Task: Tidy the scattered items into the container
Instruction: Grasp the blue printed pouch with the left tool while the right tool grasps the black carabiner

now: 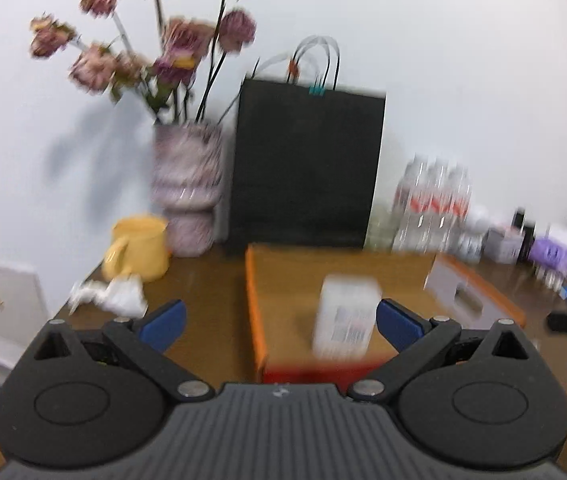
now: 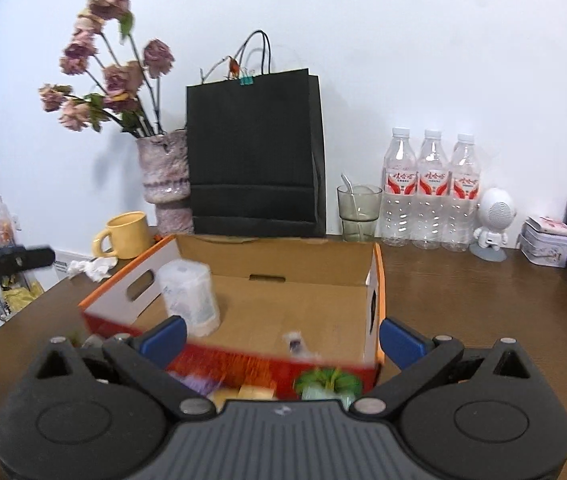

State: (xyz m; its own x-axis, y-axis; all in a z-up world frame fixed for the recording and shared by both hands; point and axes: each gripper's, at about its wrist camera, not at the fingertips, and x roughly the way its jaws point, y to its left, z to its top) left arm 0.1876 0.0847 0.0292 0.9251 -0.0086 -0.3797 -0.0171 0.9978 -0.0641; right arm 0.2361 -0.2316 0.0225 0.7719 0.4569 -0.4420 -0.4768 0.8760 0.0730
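Right now both of your grippers hang spread wide with nothing between the pads: your left gripper (image 1: pixel 279 322) and your right gripper (image 2: pixel 283 338) each point down at the orange-edged cardboard box (image 2: pixel 379 280) on the brown table (image 2: pixel 463 280). Inside it a white bottle (image 2: pixel 191 296) stands upright near the wall with the handle slot, just ahead of your right gripper's left-hand pad; in the left view the bottle (image 1: pixel 345 320) sits ahead, near the right-hand pad
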